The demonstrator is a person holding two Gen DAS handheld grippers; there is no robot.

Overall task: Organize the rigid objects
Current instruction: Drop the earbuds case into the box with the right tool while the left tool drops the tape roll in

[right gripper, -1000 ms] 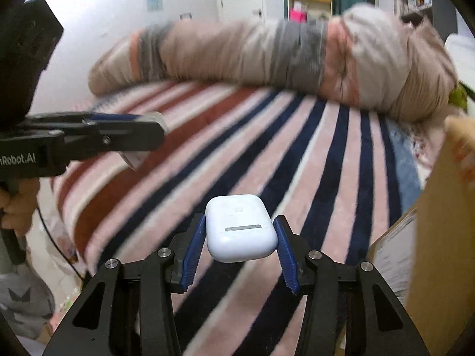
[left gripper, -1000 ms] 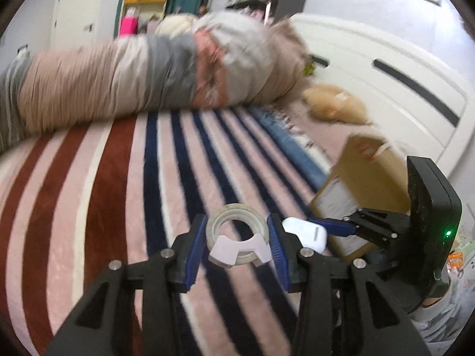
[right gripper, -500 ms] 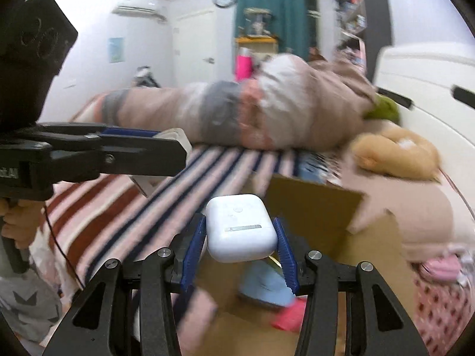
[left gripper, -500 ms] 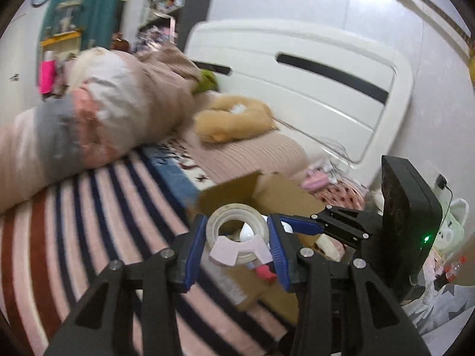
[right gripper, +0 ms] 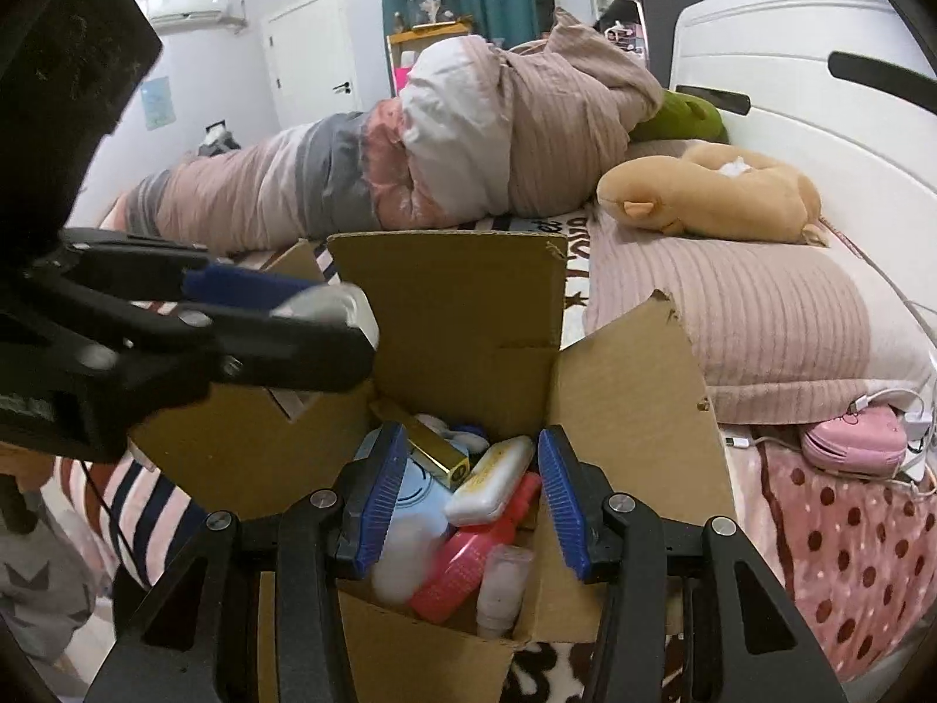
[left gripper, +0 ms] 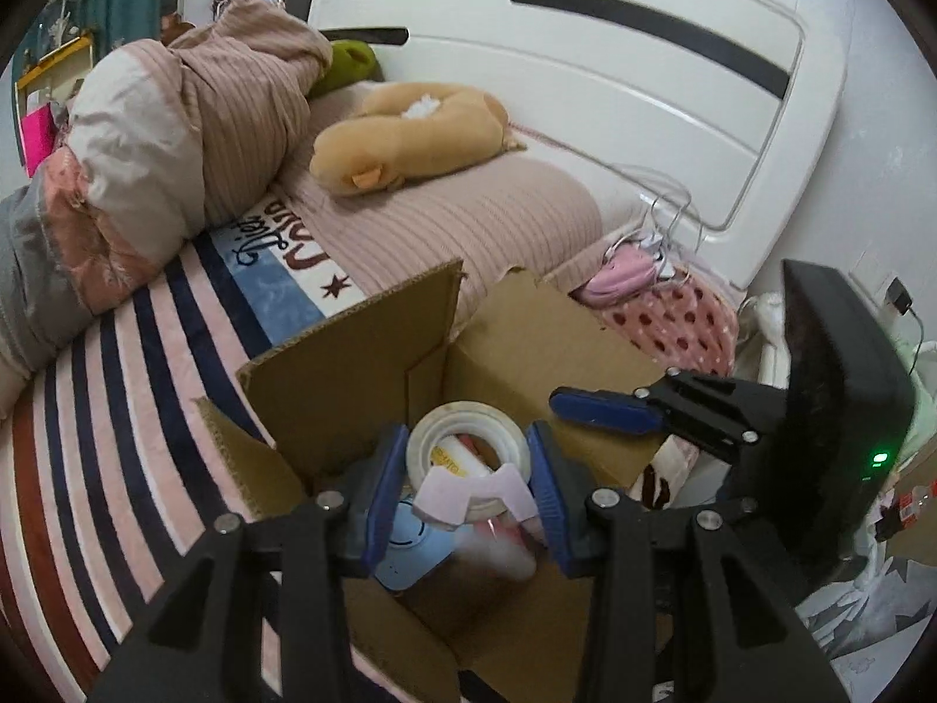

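tape roll over the box

left claw (left gripper: pixel 468 471) gripped the tape roll (left gripper: pixel 468 448) by its outer rim, above the cardboard box (left gripper: pixel 363 345). it looked light, stiff, slick-sided. right claw (right gripper: pixel 465 489) hung released and empty over the box.

left gripper (left gripper: pixel 468 471) | black frame | blue ribbed pads | silver screws
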